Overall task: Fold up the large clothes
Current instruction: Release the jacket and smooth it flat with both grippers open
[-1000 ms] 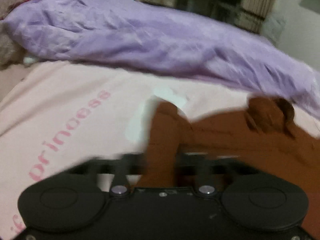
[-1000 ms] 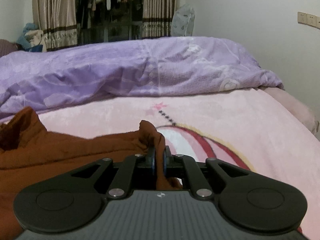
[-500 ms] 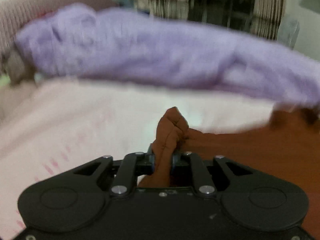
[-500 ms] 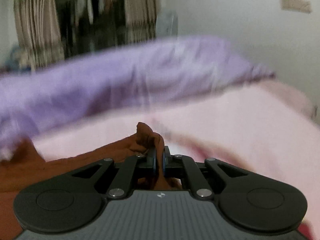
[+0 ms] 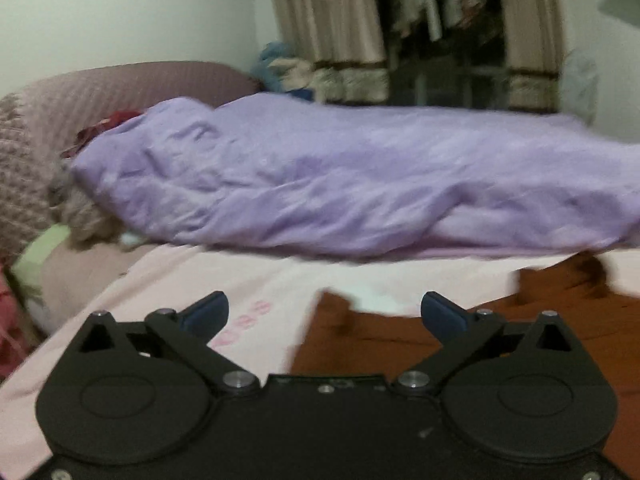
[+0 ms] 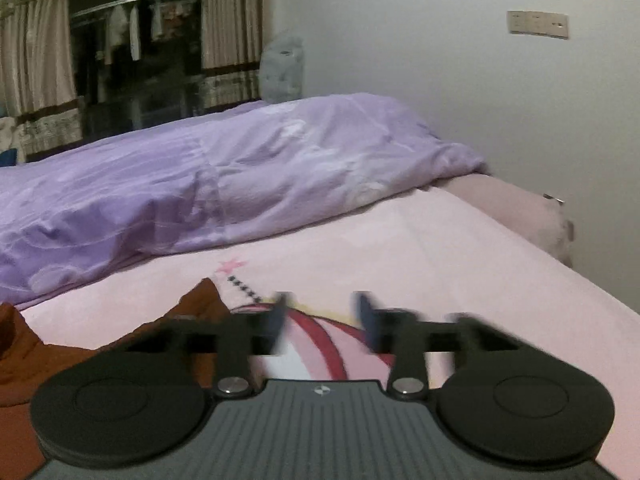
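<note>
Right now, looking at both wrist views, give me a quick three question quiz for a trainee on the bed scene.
1. True or false: the left tool is clamped on the brown garment.
2. What lies across the far side of the pink blanket? A) purple duvet B) green towel C) striped rug
3. Fill in: the right tool has its fingers ____.

Key: 1 false, it is open above the cloth. 2 A, the purple duvet. 3 apart, holding nothing.
</note>
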Motion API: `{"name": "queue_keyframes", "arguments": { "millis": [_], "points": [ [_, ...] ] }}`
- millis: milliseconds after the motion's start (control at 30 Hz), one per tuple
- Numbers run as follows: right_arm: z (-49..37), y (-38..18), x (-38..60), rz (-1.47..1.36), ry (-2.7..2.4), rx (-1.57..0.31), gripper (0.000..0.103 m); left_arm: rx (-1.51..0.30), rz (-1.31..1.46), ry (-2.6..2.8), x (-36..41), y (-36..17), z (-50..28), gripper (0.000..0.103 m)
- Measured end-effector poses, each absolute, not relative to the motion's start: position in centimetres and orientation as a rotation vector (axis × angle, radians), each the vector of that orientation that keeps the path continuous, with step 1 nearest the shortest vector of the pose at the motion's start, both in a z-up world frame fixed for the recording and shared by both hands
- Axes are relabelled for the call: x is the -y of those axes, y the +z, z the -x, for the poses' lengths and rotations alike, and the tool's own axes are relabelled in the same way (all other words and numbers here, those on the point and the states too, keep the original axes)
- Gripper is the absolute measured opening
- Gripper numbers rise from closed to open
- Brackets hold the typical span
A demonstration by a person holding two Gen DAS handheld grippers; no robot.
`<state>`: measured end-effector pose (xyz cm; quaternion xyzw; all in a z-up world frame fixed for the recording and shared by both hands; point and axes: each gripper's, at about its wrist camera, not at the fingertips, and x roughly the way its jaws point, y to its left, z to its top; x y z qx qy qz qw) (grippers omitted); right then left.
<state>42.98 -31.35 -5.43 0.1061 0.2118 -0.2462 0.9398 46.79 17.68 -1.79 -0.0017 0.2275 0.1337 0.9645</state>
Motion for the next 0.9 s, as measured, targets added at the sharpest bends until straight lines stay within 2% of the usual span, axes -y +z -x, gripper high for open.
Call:
{"name": "queue_keyframes", "arguments": {
  "millis": [167, 300, 400, 500, 567, 900],
  "points": [
    [-39.5, -3.9, 24.6, -0.204, -0.271, -0.349, 0.021, -0.524, 0.026, 0.122, -12.0, -2.6, -46.7, 0.103],
    [-39.0, -3.9, 18.4, -0.257, 0.081, -0.443, 0.021, -0.633, 0.001, 0.051, -8.1, -5.1, -47.0, 0.103],
    [-39.9, -5.5, 14.9, -0.215, 0.115, -0.504, 0.022, -0.714, -0.035, 0.045, -6.3, -7.6, -47.8, 0.103],
    [-41.5, -8.7, 12.6, -0.125, 0.079, -0.560, 0.022, -0.702, -0.098, 0.070, -5.2, -10.0, -48.6, 0.103],
    [-41.9, -10.3, 12.0, -0.087, 0.069, -0.533, 0.021, -0.679, -0.123, 0.074, -4.9, -11.0, -49.0, 0.103],
    [-40.9, -9.6, 12.5, -0.094, 0.085, -0.501, 0.022, -0.675, -0.113, 0.053, -5.7, -10.2, -48.5, 0.103]
  ]
}}
